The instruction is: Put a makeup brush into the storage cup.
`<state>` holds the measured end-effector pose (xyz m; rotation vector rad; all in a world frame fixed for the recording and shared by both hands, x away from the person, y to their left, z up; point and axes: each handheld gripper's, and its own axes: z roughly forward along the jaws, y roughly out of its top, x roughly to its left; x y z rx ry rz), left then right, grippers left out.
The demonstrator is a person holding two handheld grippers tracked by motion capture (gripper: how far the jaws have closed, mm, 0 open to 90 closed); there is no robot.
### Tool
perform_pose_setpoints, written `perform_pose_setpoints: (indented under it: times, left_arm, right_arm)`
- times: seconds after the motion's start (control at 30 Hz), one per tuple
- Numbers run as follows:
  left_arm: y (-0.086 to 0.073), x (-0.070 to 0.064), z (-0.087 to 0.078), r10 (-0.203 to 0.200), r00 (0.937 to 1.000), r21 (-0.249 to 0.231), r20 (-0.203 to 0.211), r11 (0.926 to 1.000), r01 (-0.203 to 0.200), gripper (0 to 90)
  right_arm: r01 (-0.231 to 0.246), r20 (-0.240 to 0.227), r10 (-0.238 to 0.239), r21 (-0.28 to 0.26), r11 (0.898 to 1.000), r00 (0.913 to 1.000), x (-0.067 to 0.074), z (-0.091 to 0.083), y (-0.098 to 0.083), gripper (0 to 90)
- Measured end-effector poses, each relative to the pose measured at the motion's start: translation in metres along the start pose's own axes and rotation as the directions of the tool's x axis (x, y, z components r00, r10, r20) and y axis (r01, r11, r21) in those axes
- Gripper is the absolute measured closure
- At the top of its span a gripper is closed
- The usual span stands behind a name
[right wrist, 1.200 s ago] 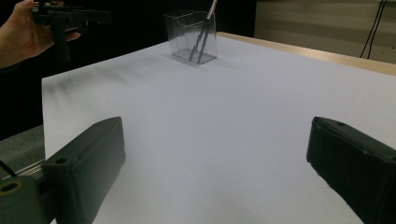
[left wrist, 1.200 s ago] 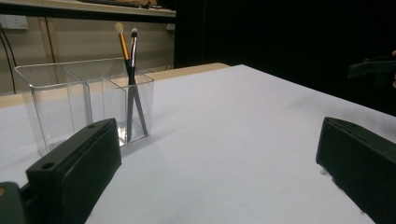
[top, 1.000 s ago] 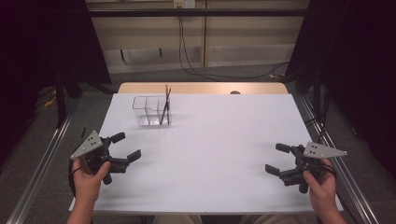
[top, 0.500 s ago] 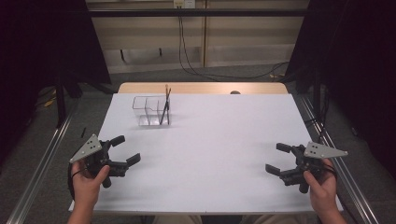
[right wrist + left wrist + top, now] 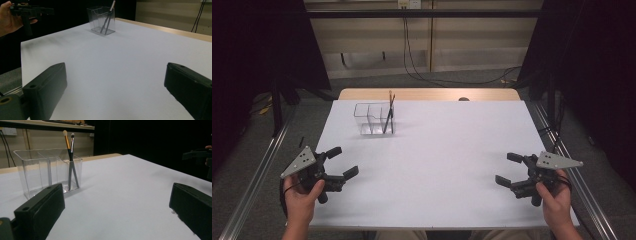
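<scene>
— Where held low at the near left corner of the white table (image 5: 437,150): left gripper (image 5: 341,162), gripped in the left hand (image 5: 301,192), jaws pointed inward and toward the far side.
— And opposite?
— Right gripper (image 5: 507,170), gripped in the right hand (image 5: 554,192) at the near right edge, jaws pointed toward the table's middle.
— Any brand, label or writing?
— None legible on organizer, brushes or grippers.
— Jaw state, left?
— Spread wide, nothing between them, bare tabletop beyond; seen likewise in the left gripper view.
— Jaw state, right?
— Also spread wide, pinching nothing, touching no object.
— Location of the objects?
— Clear acrylic organizer (image 5: 374,119) standing at the far left of the table, well apart from both grippers. Two makeup brushes (image 5: 388,112) upright and slightly crossed in its right-hand compartment, bristles up; remaining compartments bare.
</scene>
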<state>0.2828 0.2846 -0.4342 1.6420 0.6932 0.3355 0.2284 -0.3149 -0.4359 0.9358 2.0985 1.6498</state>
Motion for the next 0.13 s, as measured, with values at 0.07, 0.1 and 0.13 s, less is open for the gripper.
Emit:
perform_pose_setpoints:
  times: [0.07,0.1,0.13]
  left_arm:
    - [-0.0003,-0.0005,-0.0006,0.002,1.0000,0.005,0.000,1.0000,-0.002,0.0]
    - [-0.0004,-0.0008,-0.0007,0.003,1.0000,0.005,-0.003,1.0000,-0.003,0.0]
    - [-0.0005,-0.0012,-0.0006,0.002,1.0000,0.007,0.000,1.0000,-0.002,0.0]
  right_arm:
    - [-0.002,-0.001,0.002,0.002,1.000,1.0000,0.0002,0.0007,-0.0004,4.5]
    - [-0.002,-0.002,0.002,0.002,1.000,1.0000,0.0003,0.0010,-0.0007,4.5]
    - [-0.001,-0.001,0.001,0.003,1.000,1.0000,0.0005,0.0012,-0.0008,4.5]
